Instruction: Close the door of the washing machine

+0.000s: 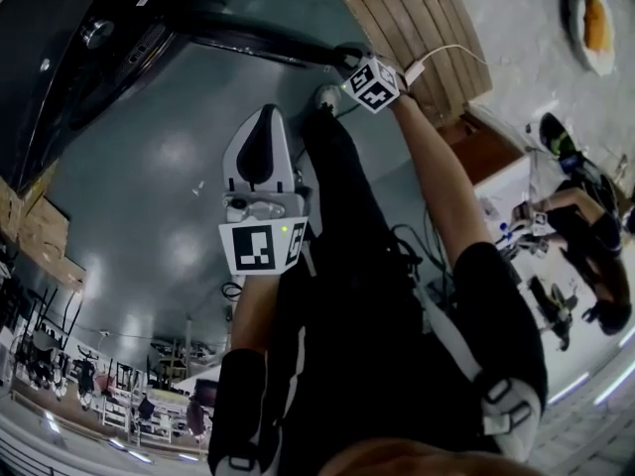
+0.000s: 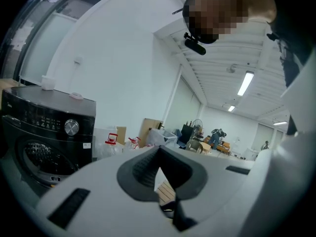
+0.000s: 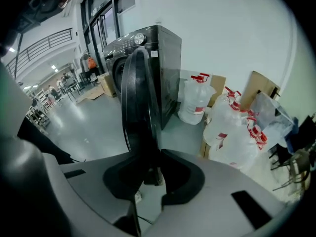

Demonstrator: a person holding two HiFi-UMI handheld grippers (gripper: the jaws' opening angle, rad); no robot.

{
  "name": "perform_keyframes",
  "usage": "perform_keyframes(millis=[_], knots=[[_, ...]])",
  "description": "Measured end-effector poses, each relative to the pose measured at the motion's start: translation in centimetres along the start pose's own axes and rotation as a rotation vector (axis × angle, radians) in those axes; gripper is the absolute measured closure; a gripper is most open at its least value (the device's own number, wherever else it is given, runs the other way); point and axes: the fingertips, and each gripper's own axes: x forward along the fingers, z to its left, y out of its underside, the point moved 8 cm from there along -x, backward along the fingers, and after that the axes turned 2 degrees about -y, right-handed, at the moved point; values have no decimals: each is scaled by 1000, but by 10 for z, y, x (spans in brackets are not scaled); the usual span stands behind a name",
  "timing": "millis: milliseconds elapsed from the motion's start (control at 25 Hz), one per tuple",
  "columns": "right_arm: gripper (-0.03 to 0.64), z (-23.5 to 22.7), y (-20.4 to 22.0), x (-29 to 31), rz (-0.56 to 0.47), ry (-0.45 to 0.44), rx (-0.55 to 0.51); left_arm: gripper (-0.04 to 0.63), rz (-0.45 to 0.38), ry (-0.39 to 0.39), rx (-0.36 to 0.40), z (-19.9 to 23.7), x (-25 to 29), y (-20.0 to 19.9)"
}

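Note:
The black washing machine (image 1: 89, 48) stands at the upper left of the head view, its control knob showing in the left gripper view (image 2: 71, 127). Its round door (image 3: 140, 98) hangs open and is seen edge-on in the right gripper view; in the head view the door (image 1: 248, 40) reaches out as a dark bar toward my right hand. My right gripper (image 3: 150, 157) is shut on the door's rim, which sits between the two pads. The left gripper (image 1: 266, 112) floats over the grey floor, away from the machine, its jaws shut with nothing in them (image 2: 158, 149).
Several large water jugs (image 3: 232, 127) and flattened cardboard (image 3: 261, 90) stand beside the machine by the white wall. A wooden slatted panel (image 1: 417, 18) lies at the top right. Cardboard boxes (image 1: 40, 231) sit at the left. Another person (image 1: 585, 226) crouches at the far right.

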Motion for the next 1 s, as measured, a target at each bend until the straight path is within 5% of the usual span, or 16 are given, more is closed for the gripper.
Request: perform_keyframes(millis=[1000], knots=[[549, 249, -3, 41, -7, 158, 277, 591, -70, 30, -16, 108, -220, 49]])
